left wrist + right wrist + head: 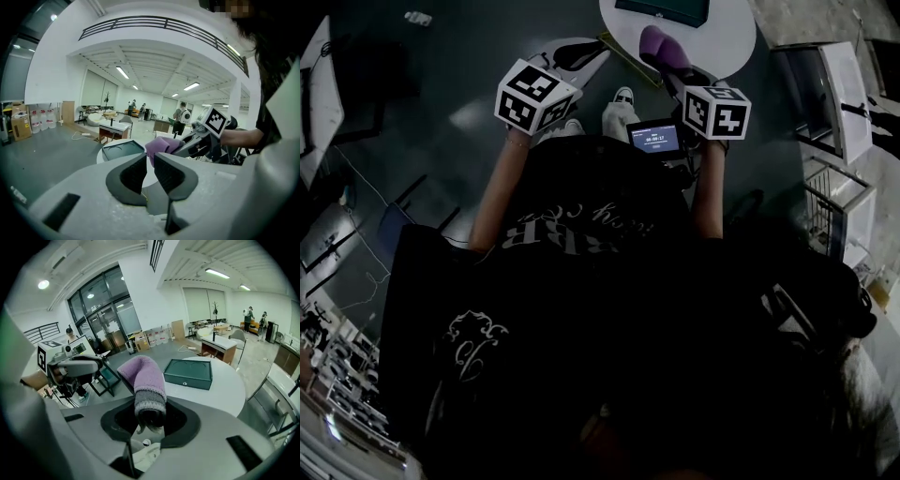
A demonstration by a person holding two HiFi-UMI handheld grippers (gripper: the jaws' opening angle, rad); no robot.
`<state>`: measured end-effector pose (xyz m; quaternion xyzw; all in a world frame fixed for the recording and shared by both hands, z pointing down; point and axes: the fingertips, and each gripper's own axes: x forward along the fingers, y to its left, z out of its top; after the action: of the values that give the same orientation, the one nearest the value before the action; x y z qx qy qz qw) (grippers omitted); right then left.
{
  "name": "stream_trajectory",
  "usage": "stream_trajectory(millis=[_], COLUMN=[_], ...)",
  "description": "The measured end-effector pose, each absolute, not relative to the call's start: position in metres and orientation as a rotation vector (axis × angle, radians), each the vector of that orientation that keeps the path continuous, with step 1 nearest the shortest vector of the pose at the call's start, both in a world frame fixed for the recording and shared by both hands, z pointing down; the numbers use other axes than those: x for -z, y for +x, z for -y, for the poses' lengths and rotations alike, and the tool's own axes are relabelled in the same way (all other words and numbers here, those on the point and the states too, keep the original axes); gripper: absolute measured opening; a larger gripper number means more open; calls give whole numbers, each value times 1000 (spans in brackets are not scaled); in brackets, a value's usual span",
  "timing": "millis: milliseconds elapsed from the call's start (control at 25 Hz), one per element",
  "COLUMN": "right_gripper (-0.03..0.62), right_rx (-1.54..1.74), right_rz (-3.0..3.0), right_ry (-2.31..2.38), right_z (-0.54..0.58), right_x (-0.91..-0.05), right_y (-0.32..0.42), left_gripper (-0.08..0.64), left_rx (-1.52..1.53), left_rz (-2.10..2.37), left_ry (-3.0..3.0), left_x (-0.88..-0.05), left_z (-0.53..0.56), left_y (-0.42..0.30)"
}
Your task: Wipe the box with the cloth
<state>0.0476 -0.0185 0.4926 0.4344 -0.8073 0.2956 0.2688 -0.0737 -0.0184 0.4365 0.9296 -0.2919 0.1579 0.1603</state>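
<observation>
A dark green box lies flat on a round white table at the top of the head view. My right gripper is shut on a purple cloth with a grey band, held over the table's near edge and short of the box. In the right gripper view the cloth stands up from the jaws, with the box beyond it. My left gripper hangs over the floor left of the table. Its jaws stand nearly together with nothing between them, and it sees the cloth and the box.
A small lit screen sits between my forearms, above the person's white shoes. Metal racks stand at the right. A black frame stand is left of the table. Desks and several people are far back in the hall.
</observation>
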Motion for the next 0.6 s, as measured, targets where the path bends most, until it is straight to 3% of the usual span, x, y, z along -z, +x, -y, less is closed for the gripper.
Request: stream_trajectory(millis=[600], right_gripper=[101], right_rx=[-788], right_rz=[2171], right_ry=[1323], right_z=[-64], right_x=[-459], right_y=[0], left_gripper=[57], left_rx=[-368], left_rz=[728], left_ry=[2718], left_x=[-434], left_z=[-61], left_y=[-112])
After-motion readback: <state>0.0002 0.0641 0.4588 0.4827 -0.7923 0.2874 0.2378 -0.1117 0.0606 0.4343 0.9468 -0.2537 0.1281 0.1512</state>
